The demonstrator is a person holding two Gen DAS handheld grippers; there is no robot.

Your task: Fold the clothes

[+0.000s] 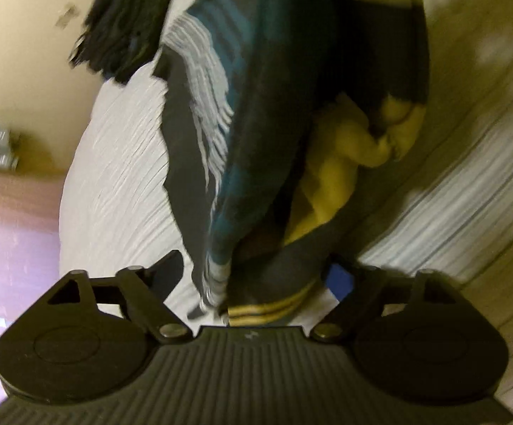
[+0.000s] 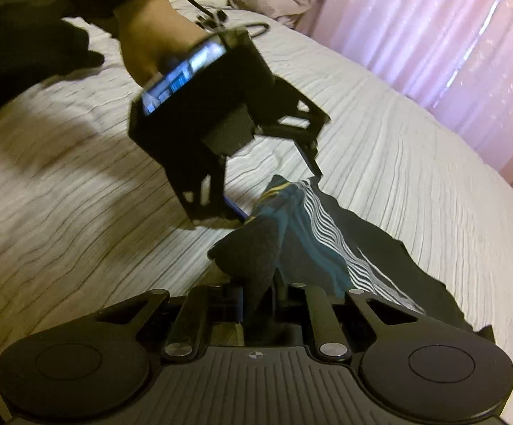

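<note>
Clothes: one striped garment (image 2: 313,233), one bedspread (image 2: 398,163).

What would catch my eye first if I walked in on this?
Probably the dark garment with teal and white stripes, stretched across the white ribbed bedspread. The right gripper is pinching its near end, while the left gripper, held in a hand, hangs open over its far end.
</note>
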